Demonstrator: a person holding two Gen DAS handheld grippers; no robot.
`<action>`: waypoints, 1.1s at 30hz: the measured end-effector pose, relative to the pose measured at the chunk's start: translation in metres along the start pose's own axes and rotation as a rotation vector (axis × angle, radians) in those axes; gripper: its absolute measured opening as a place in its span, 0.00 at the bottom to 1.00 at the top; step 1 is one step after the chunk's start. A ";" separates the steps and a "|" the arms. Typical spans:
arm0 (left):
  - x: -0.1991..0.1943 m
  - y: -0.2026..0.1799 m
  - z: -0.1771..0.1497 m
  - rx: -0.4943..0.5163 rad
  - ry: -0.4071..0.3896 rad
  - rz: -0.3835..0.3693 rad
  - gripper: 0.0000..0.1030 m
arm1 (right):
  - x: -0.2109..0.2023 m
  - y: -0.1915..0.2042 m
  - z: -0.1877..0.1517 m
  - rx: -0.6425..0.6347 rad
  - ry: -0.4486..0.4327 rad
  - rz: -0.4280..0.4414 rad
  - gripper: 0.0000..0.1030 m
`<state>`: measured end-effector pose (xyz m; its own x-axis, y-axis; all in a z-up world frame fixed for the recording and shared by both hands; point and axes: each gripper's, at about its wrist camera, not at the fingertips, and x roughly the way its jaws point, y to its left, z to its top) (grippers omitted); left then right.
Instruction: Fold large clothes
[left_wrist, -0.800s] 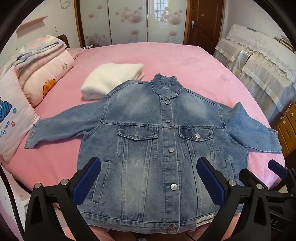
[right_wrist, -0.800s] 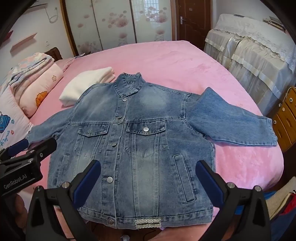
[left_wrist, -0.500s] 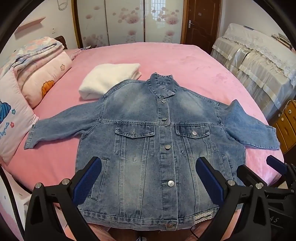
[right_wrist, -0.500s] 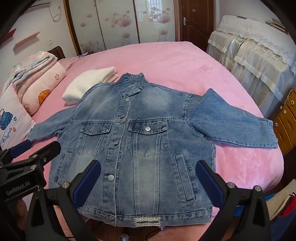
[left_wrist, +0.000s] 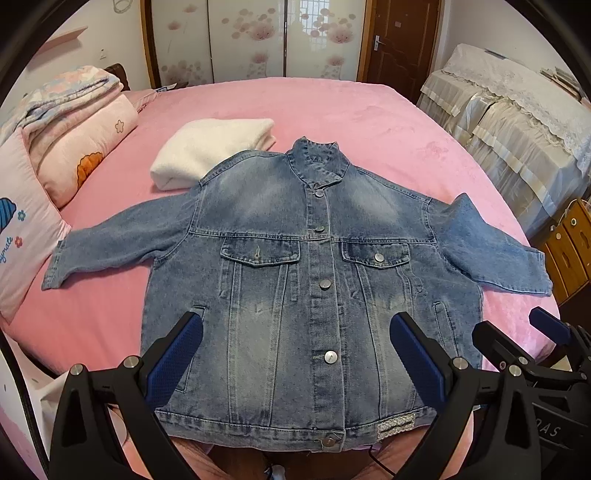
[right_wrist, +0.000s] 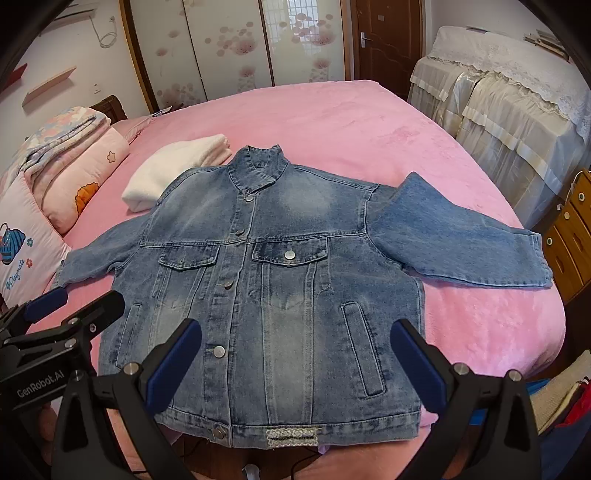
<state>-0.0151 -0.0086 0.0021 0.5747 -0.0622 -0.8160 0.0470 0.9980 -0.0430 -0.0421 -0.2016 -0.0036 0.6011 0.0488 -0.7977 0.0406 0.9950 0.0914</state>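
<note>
a pink bed (left_wrist: 351, 110) fills the room's middle. a blue denim jacket (left_wrist: 295, 266) lies flat on it, front up and buttoned, both sleeves spread outward, its hem at the near edge. a folded white blanket (left_wrist: 207, 151) sits just behind the jacket's shoulder, touching it. pillows (left_wrist: 74, 147) are stacked at the left side of the bed. the left tool (left_wrist: 295, 350) hovers above the jacket's hem, fingers wide apart and holding nothing. the right tool (right_wrist: 295, 354) hovers beside it, also spread wide and empty.
</note>
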 end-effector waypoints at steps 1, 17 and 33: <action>0.000 0.000 0.000 -0.001 0.004 0.001 0.97 | 0.000 0.000 0.000 0.000 0.001 -0.001 0.99; 0.003 0.000 -0.003 -0.005 0.019 0.009 0.97 | 0.000 0.003 -0.002 -0.010 0.009 -0.003 0.99; 0.004 0.004 -0.003 -0.010 0.022 0.006 0.97 | 0.001 0.011 -0.001 -0.018 0.016 -0.005 0.99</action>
<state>-0.0152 -0.0046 -0.0028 0.5570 -0.0560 -0.8286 0.0350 0.9984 -0.0439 -0.0420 -0.1910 -0.0036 0.5883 0.0451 -0.8074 0.0291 0.9966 0.0770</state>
